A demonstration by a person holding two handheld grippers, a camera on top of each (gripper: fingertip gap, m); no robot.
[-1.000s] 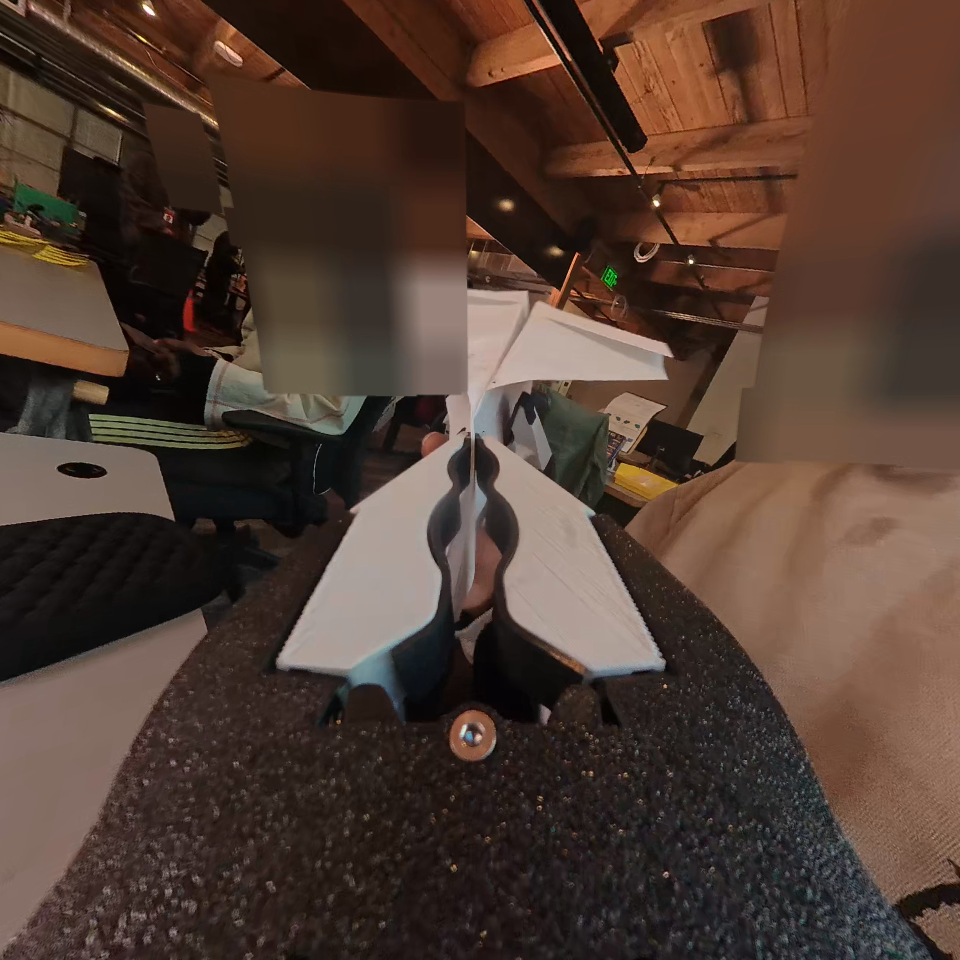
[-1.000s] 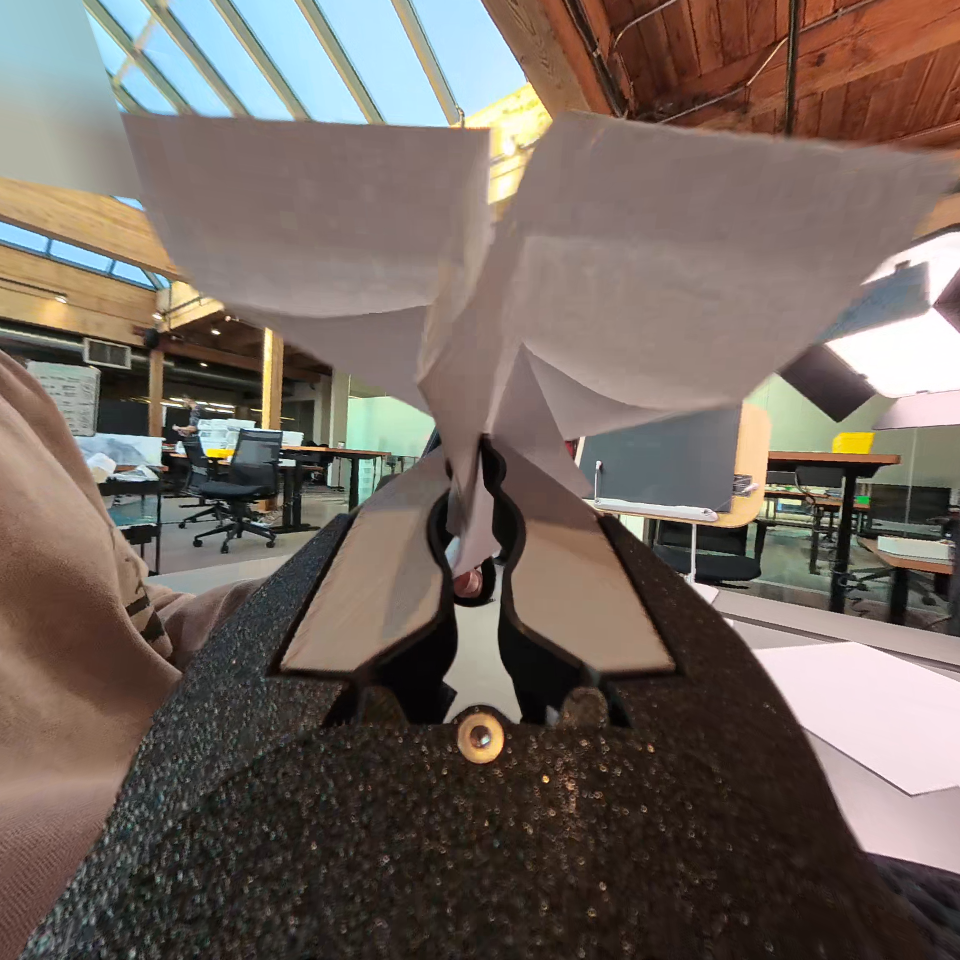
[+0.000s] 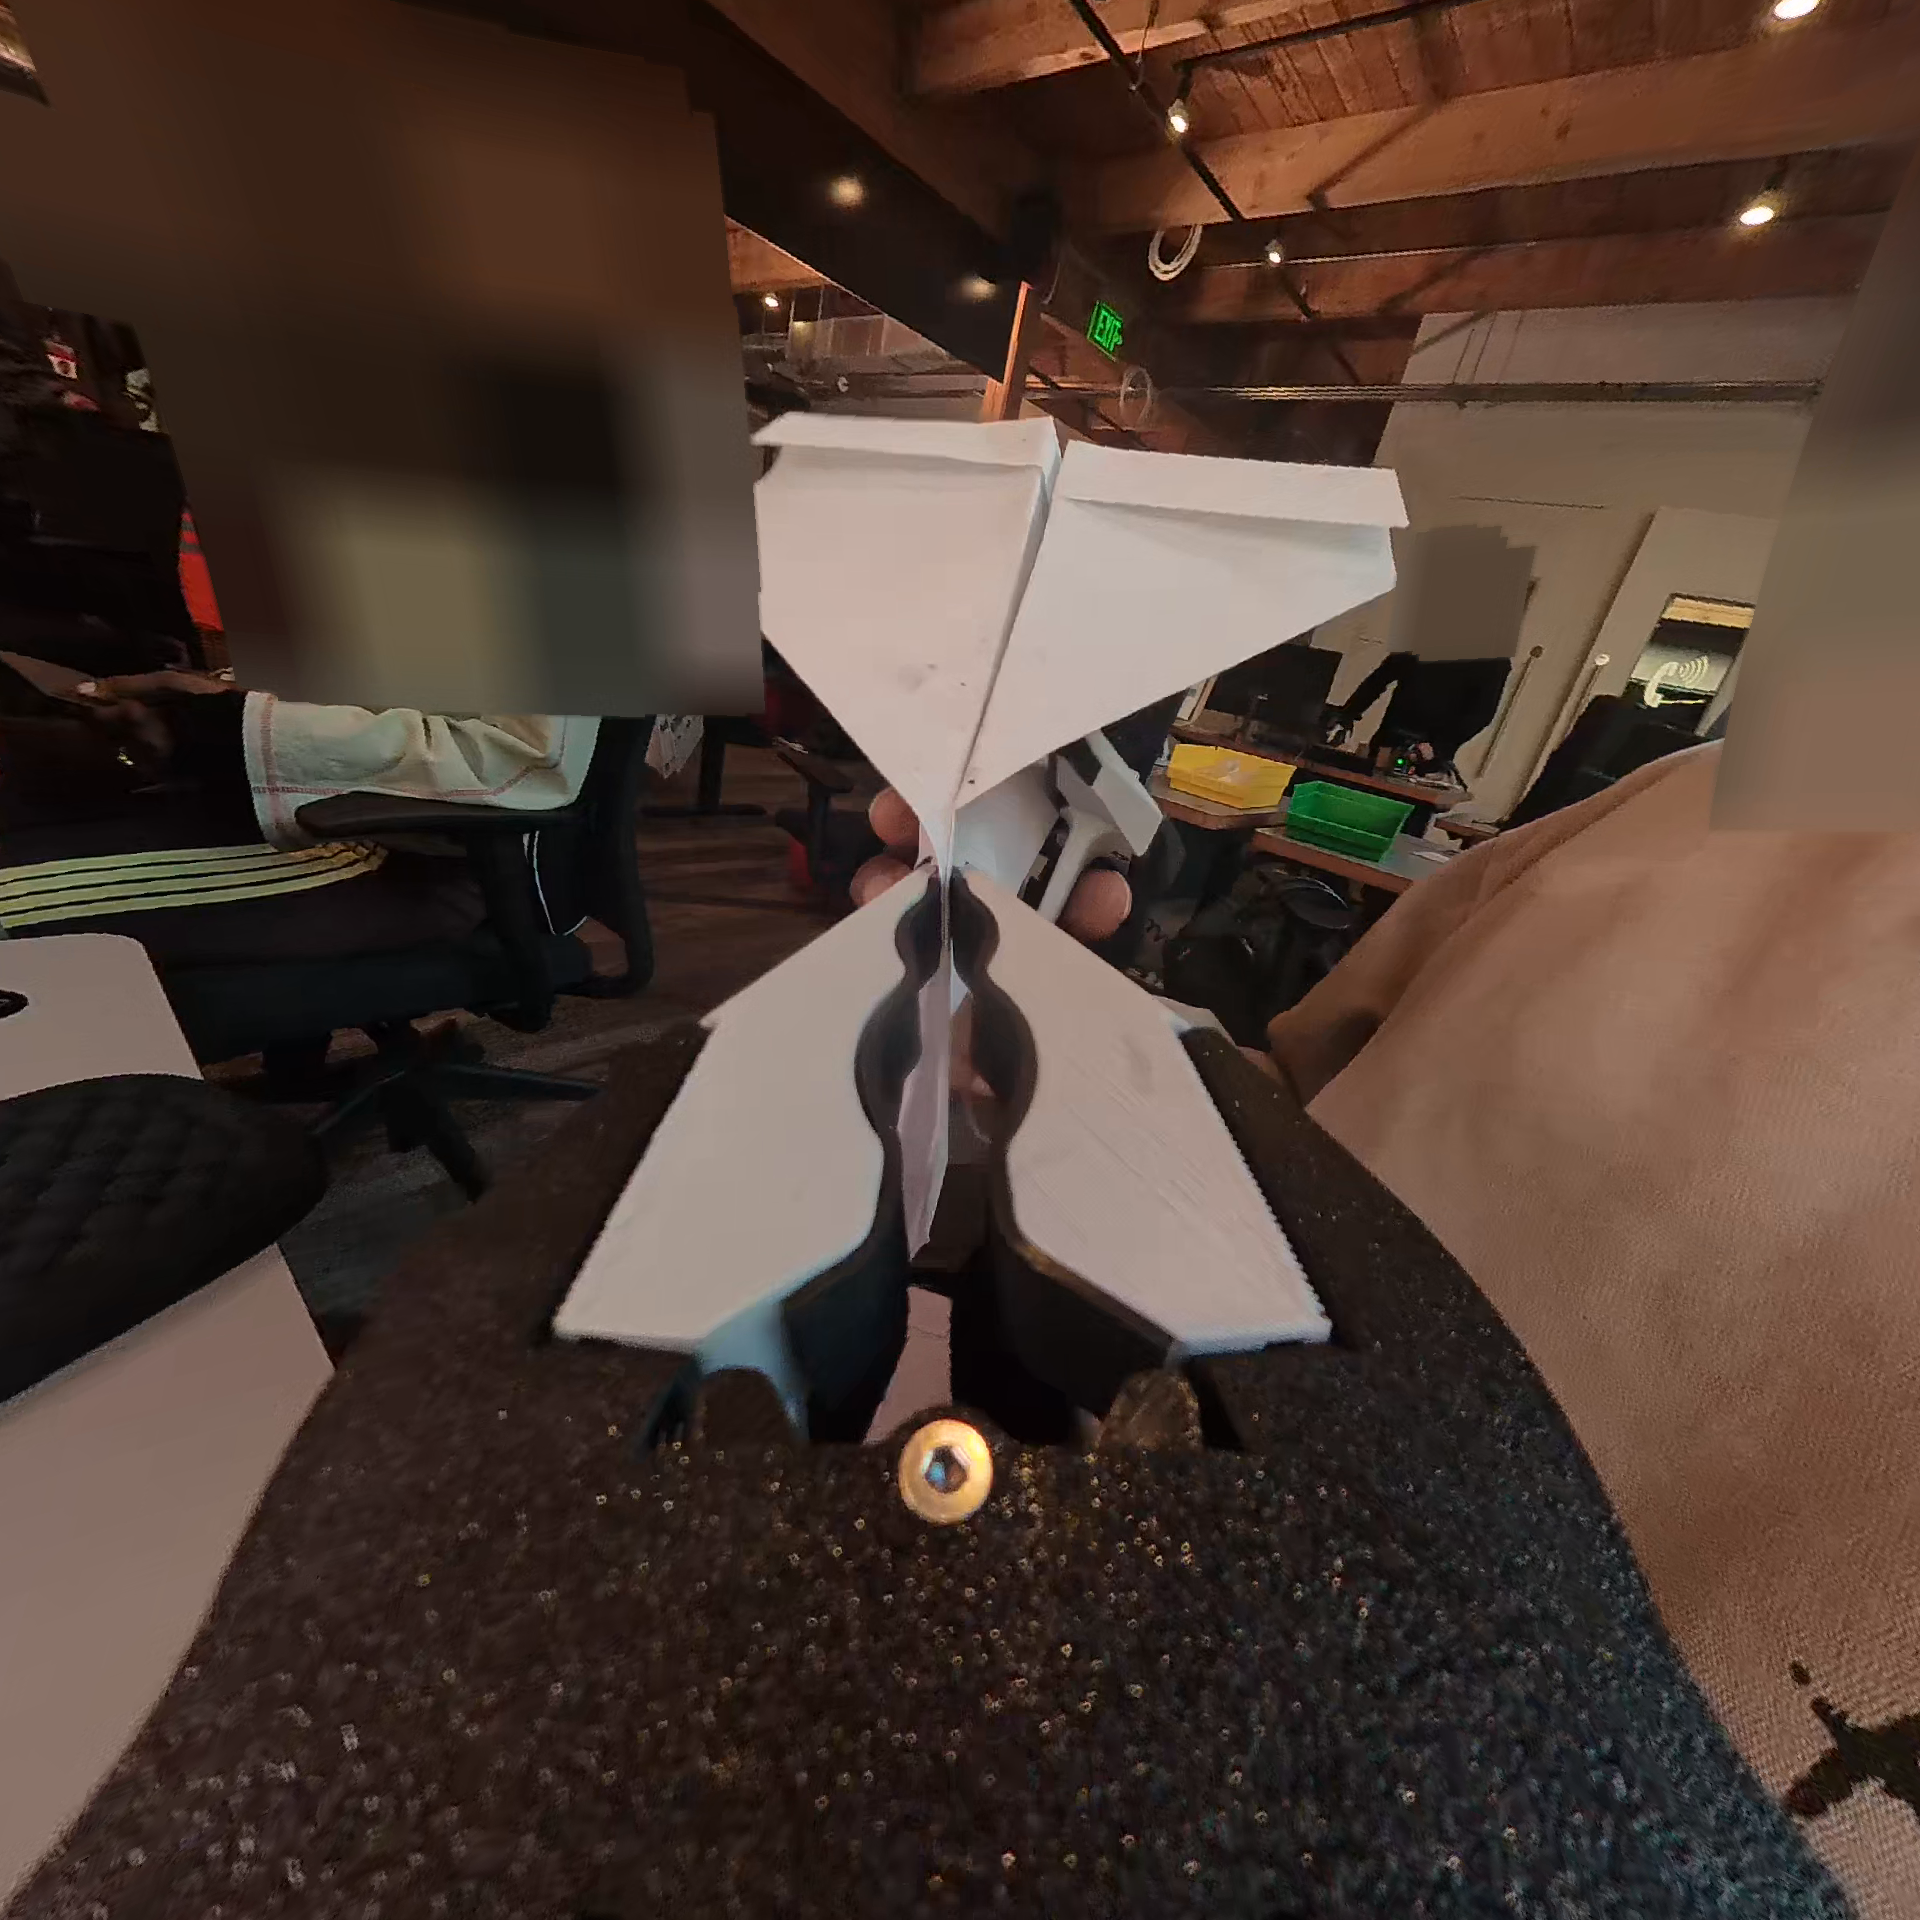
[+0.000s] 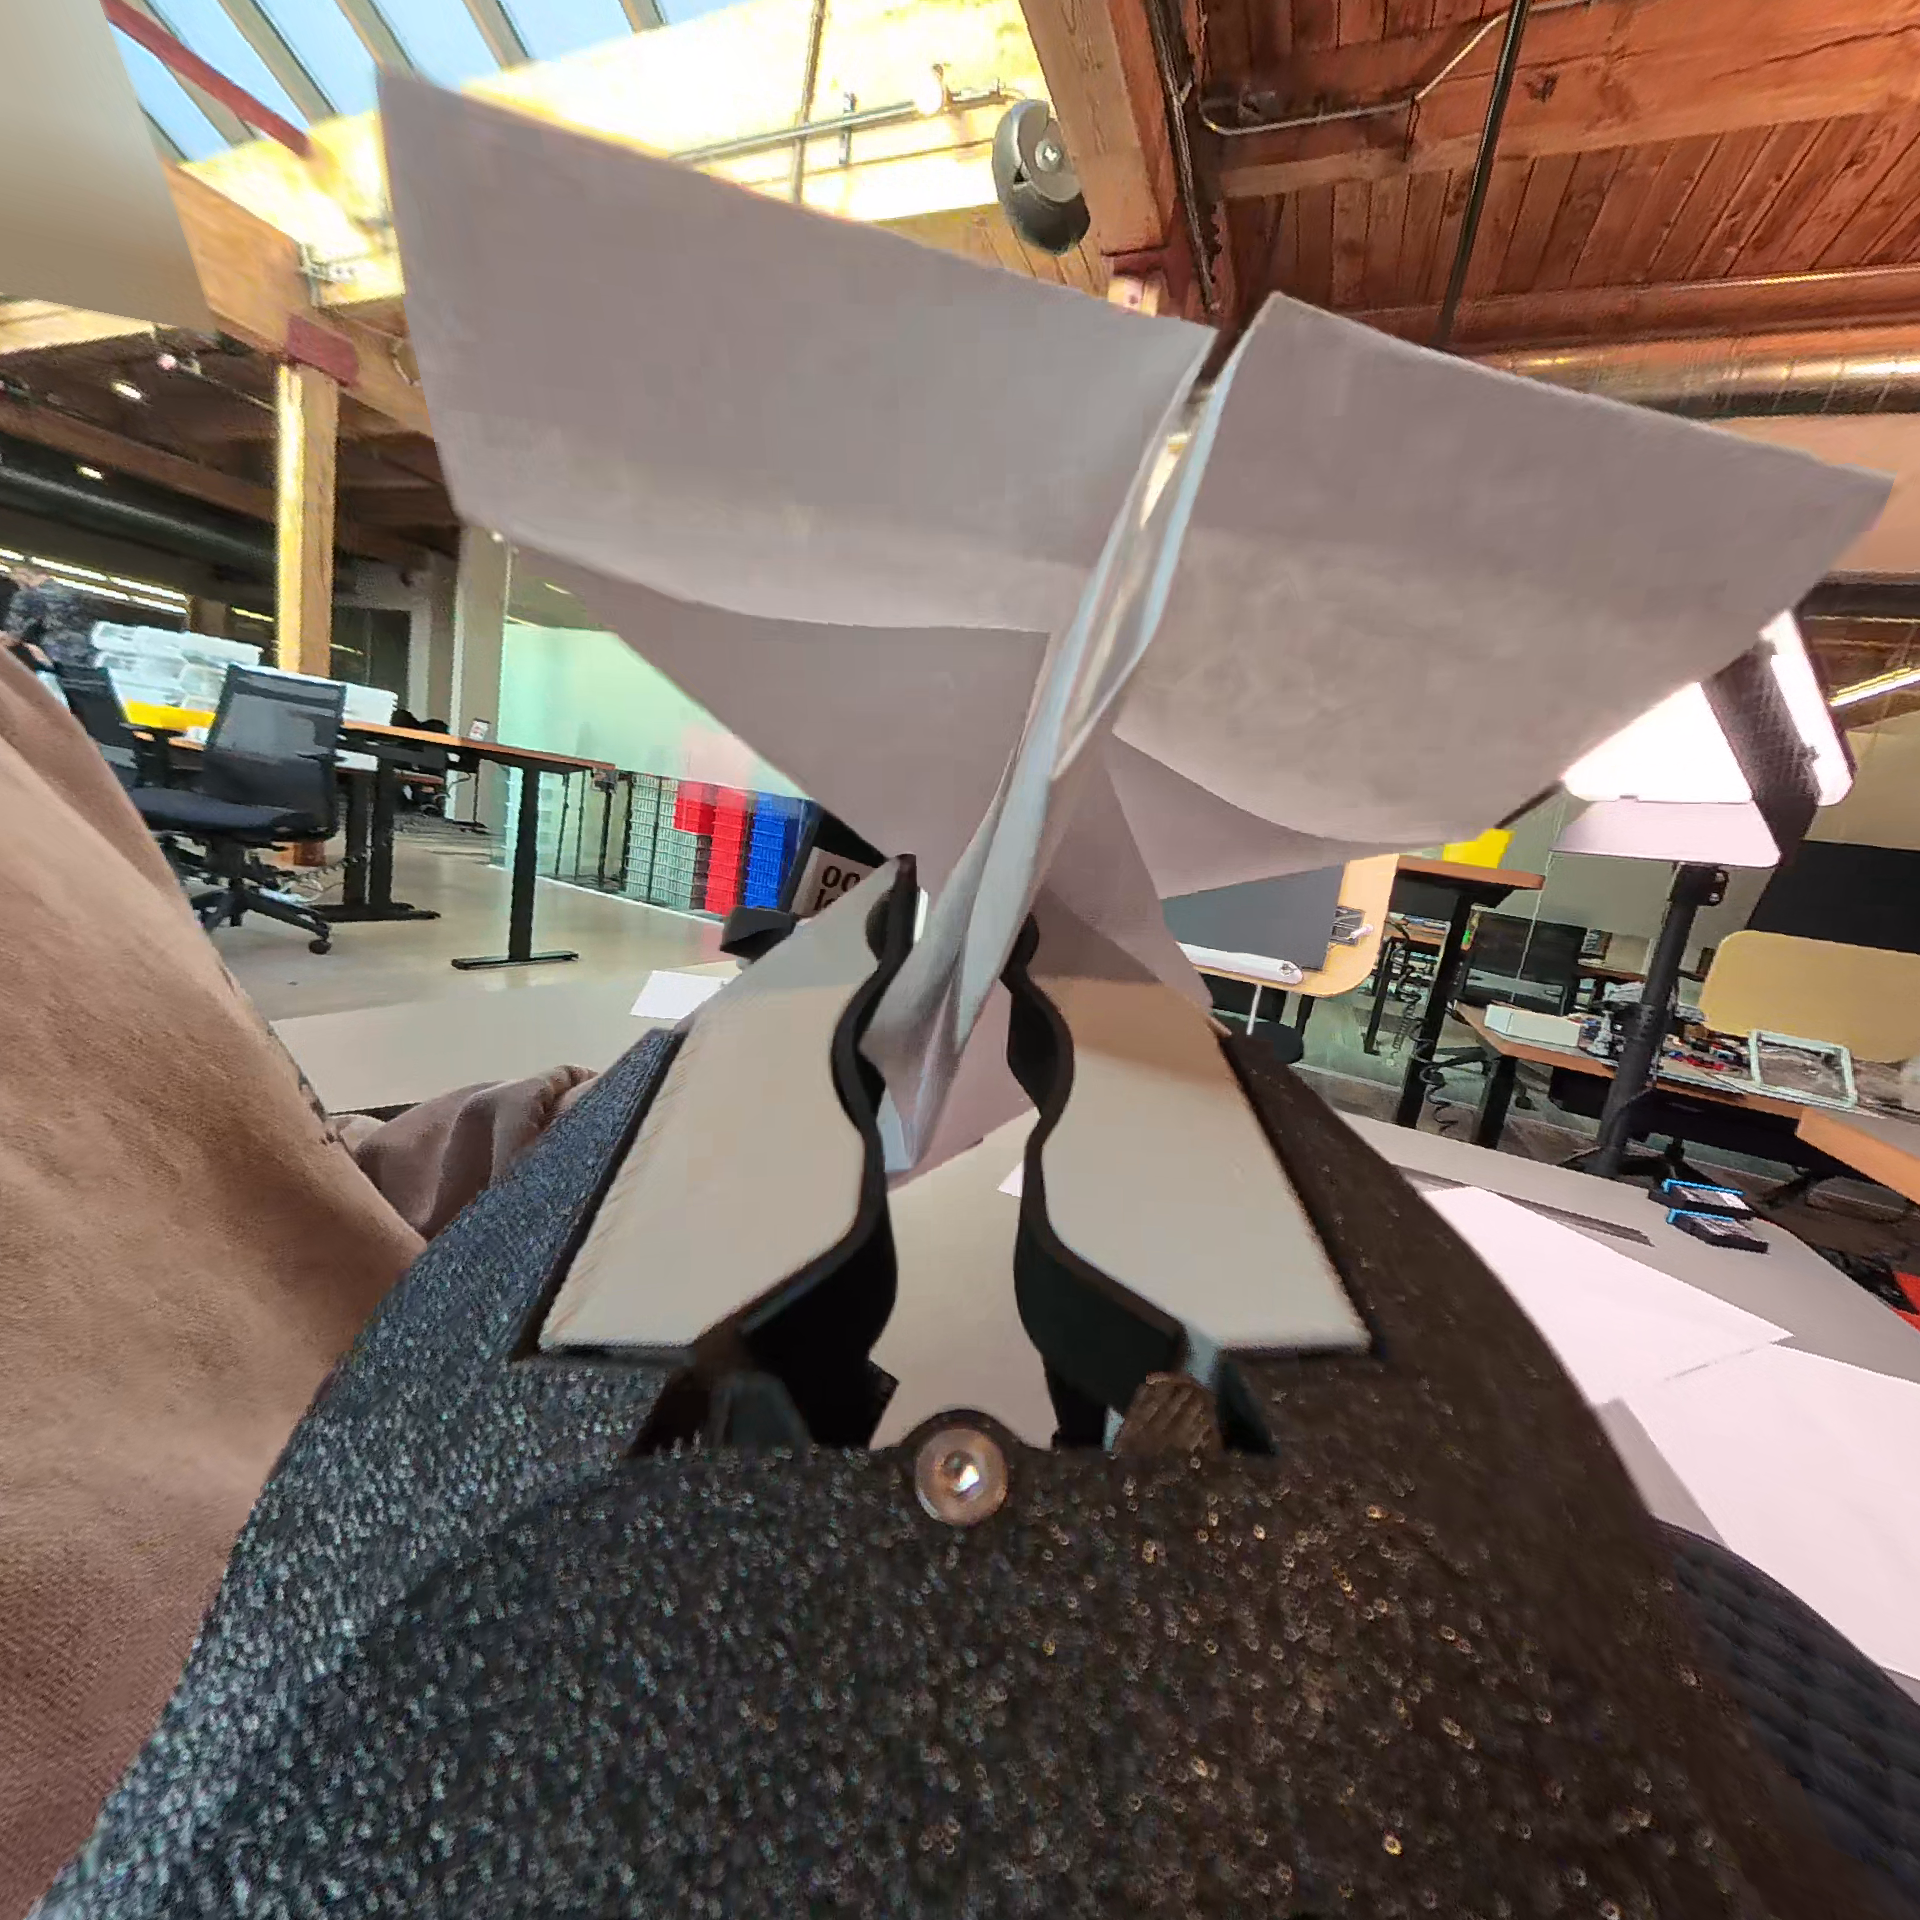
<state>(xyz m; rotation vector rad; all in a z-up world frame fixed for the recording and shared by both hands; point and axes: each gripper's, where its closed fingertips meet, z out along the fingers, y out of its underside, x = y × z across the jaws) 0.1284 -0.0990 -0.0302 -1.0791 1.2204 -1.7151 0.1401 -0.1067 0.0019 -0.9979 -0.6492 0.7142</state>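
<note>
A white paper plane (image 3: 894, 582) is held up in the air, its wings spread above my left gripper (image 3: 943, 883). The left gripper is shut on the plane's thin lower fold, which runs down between the jaws. Behind it, the white body of the other gripper (image 3: 1091, 821) and a hand's fingertips show. In the right wrist view the plane (image 4: 727, 416) fills the upper frame. My right gripper (image 4: 966, 904) is open, with a clear gap between the jaws. The plane's folded keel hangs loosely in that gap, near the left finger (image 4: 769, 1122).
A tan sleeve (image 3: 1610, 1143) lies at the right. A black mesh chair back (image 3: 125, 1195) and a seated person (image 3: 416, 748) are at the left. A grey table with white paper sheets (image 4: 1621, 1320) lies below right. A bright light panel (image 4: 1704, 758) stands on the right. Less than 4 cm separates the two grippers' tips.
My right gripper's jaws have opened and no longer pinch the plane. The left gripper stays shut on the fold, and the plane now stands fuller and higher in its view.
</note>
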